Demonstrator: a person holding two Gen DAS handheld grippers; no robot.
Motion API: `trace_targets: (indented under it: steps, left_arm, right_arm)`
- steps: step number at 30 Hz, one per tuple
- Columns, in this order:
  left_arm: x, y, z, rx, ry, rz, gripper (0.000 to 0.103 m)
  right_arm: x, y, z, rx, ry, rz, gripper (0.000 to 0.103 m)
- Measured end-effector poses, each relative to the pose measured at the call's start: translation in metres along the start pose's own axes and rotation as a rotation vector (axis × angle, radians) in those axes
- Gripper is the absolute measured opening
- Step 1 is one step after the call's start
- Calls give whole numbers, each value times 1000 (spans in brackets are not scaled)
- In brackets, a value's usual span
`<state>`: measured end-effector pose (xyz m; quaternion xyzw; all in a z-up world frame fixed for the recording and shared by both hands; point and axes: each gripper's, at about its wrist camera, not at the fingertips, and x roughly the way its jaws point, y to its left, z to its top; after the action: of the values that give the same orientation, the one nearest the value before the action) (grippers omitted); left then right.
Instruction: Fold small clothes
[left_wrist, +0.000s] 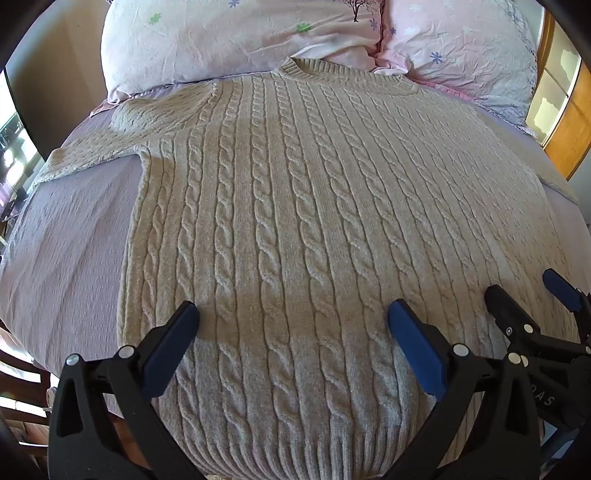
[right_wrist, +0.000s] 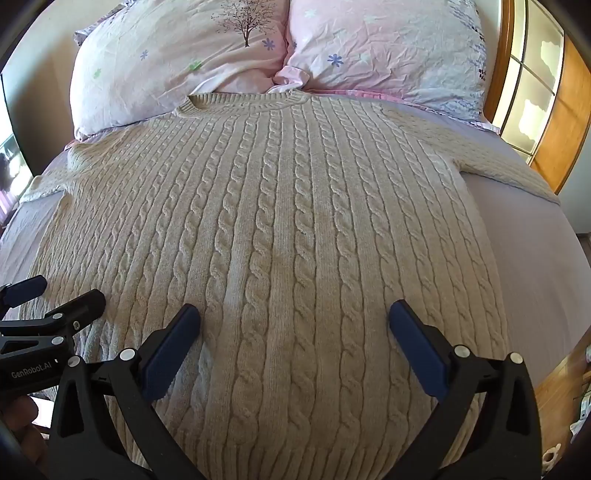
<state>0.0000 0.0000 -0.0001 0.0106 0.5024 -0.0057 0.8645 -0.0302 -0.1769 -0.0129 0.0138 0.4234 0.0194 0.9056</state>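
A beige cable-knit sweater (left_wrist: 295, 192) lies flat and face up on the bed, collar toward the pillows, hem nearest me; it also fills the right wrist view (right_wrist: 288, 221). Its left sleeve (left_wrist: 92, 147) stretches out to the left and its right sleeve (right_wrist: 509, 177) to the right. My left gripper (left_wrist: 293, 314) is open and empty above the lower body of the sweater. My right gripper (right_wrist: 294, 314) is open and empty just to its right, above the same lower part. The right gripper shows in the left wrist view (left_wrist: 524, 295), and the left gripper in the right wrist view (right_wrist: 55, 295).
The bed has a lilac sheet (left_wrist: 66, 236). Two pink floral pillows (right_wrist: 177, 62) (right_wrist: 388, 55) lie at the head, touching the collar. A wooden-framed window or door (right_wrist: 535, 92) stands at the right. Wooden floor (right_wrist: 561, 391) shows by the bed's near right corner.
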Motion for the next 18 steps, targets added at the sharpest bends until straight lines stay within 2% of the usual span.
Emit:
trace_targets:
  steps: [18]
  left_arm:
    - [0,0,0,0,-6,0,101]
  right_arm:
    - [-1,0,0,0,-1,0,102]
